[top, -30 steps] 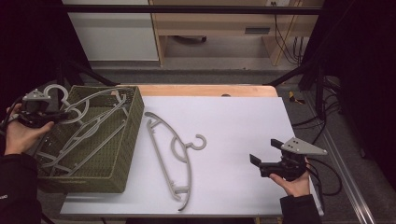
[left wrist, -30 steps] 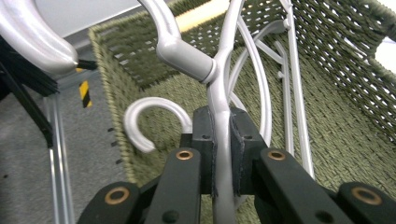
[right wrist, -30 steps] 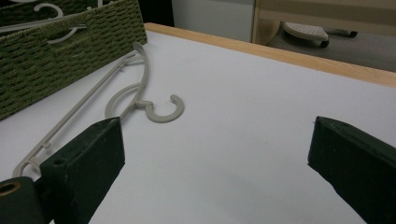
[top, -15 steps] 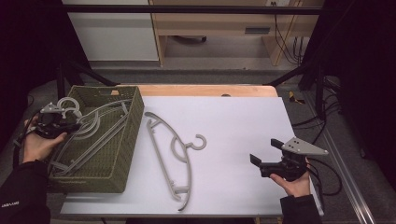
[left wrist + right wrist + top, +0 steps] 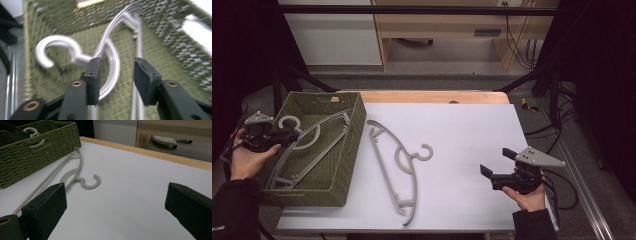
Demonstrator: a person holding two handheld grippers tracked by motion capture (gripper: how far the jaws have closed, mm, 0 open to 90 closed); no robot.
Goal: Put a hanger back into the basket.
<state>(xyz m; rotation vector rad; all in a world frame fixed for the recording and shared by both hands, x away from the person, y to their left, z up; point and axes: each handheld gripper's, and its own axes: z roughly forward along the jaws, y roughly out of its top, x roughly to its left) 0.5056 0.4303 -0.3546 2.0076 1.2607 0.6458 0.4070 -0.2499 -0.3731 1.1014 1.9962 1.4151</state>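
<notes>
- Broadly, from the high view, we take the basket point(image 5: 343, 150) as our landmark: a green woven bin at the left end of the white table point(image 5: 472, 140). One grey hanger point(image 5: 307, 145) lies slanted inside it, its hook up toward the basket's left rim. A second hanger point(image 5: 394, 165) lies flat on the table just right of the basket, hook pointing away from it.
- We see the left gripper point(image 5: 276, 137) at the basket's left rim, beside the hook of the hanger inside. The right gripper point(image 5: 493, 168) hovers well to the right of the basket, clear of the table hanger, with its jaws spread and nothing between them.
- From the left gripper view, the left gripper point(image 5: 117, 75) has its jaws parted. The hanger in the basket point(image 5: 110, 50) has its neck at the inner face of one jaw and its curved brace running through the gap, so we judge nothing is clamped. The frame is blurred, so contact is uncertain.
- From the right gripper view, the right gripper point(image 5: 117, 205) is wide open over bare table, with the table hanger point(image 5: 82, 178) ahead, between it and the basket point(image 5: 30, 157).
- We judge both hangers to be light, stiff moulded plastic, smooth and fairly slippery. The neck below the hook, or the straight bar, looks like the surest hold.
</notes>
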